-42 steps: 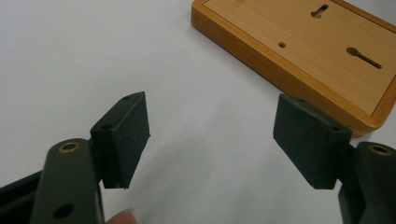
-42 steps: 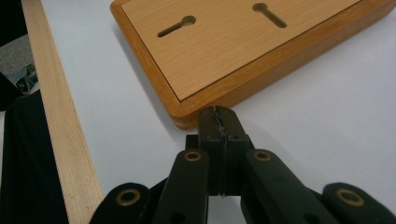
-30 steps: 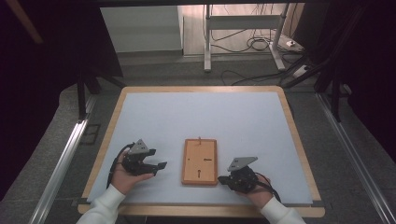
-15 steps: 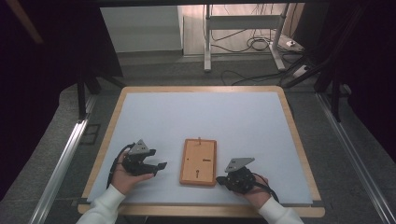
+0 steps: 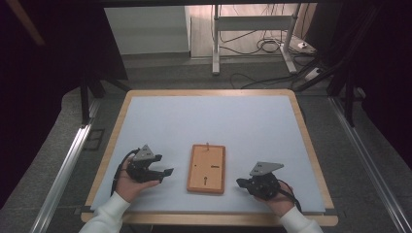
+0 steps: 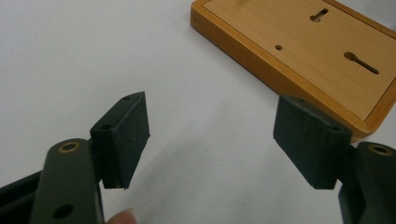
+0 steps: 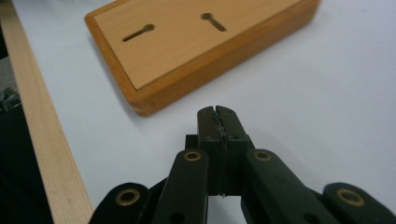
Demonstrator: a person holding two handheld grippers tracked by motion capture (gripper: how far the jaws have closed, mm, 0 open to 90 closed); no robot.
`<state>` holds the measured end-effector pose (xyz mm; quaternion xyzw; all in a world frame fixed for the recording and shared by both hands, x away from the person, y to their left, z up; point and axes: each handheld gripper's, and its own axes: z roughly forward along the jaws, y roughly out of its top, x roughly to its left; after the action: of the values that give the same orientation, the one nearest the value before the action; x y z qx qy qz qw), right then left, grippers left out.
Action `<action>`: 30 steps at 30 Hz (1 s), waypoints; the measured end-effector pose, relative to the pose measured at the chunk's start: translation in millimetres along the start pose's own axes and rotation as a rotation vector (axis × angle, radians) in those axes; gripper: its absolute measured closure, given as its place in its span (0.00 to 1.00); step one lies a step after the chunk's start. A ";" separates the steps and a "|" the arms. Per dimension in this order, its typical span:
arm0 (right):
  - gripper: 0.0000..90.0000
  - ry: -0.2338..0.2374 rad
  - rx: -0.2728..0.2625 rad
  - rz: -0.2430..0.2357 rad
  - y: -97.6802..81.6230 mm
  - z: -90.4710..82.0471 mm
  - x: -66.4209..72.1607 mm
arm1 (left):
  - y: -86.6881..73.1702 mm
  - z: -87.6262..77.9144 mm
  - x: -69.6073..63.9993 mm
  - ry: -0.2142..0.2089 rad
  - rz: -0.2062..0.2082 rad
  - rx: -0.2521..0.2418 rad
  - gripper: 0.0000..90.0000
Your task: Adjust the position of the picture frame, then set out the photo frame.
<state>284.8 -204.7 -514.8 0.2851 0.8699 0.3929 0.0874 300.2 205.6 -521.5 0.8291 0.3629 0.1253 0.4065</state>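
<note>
Wooden board [image 5: 207,168] with keyhole slots, unlabelled, flat on white table [image 5: 204,121], left tongs [image 5: 167,172] released, right tongs [image 5: 239,182] clenched empty.

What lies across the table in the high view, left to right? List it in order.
Left gripper, jaws open → wooden board lying flat with keyhole slots in its face → right gripper, jaws shut. All sit on the pale table, apart from each other.
</note>
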 end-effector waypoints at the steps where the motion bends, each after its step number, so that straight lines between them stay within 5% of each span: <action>1: 1.00 -0.008 -0.003 0.005 -1.4 -2.3 -1.4 | 0.0 0.1 -0.1 0.000 0.000 0.000 0.29; 13: 0.95 -0.039 -0.013 0.047 -10.8 -11.6 -13.0 | -0.1 1.7 -0.4 -0.001 0.006 0.004 0.29; 16: 0.87 -0.034 -0.017 0.048 -10.3 -10.3 -12.9 | -0.1 1.9 -0.5 0.000 0.007 0.004 0.29; 17: 0.72 -0.041 -0.019 0.056 -10.1 -9.0 -11.9 | -0.1 1.8 -0.6 0.000 0.008 0.003 0.29; 18: 0.72 -0.041 -0.019 0.056 -10.1 -9.0 -11.9 | -0.1 1.8 -0.6 0.000 0.008 0.003 0.29; 21: 0.50 -0.056 -0.046 0.085 -9.6 -8.4 -12.0 | 1.0 2.5 -0.4 0.001 0.013 -0.004 0.29; 30: 0.38 -0.069 -0.067 0.090 -8.1 -9.0 -11.6 | 19.4 15.9 -6.1 -0.042 0.043 -0.010 0.28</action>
<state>287.5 -221.2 -515.5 0.3342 0.8391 0.4151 0.1091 313.6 184.2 -516.3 0.8372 0.3357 0.1181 0.4153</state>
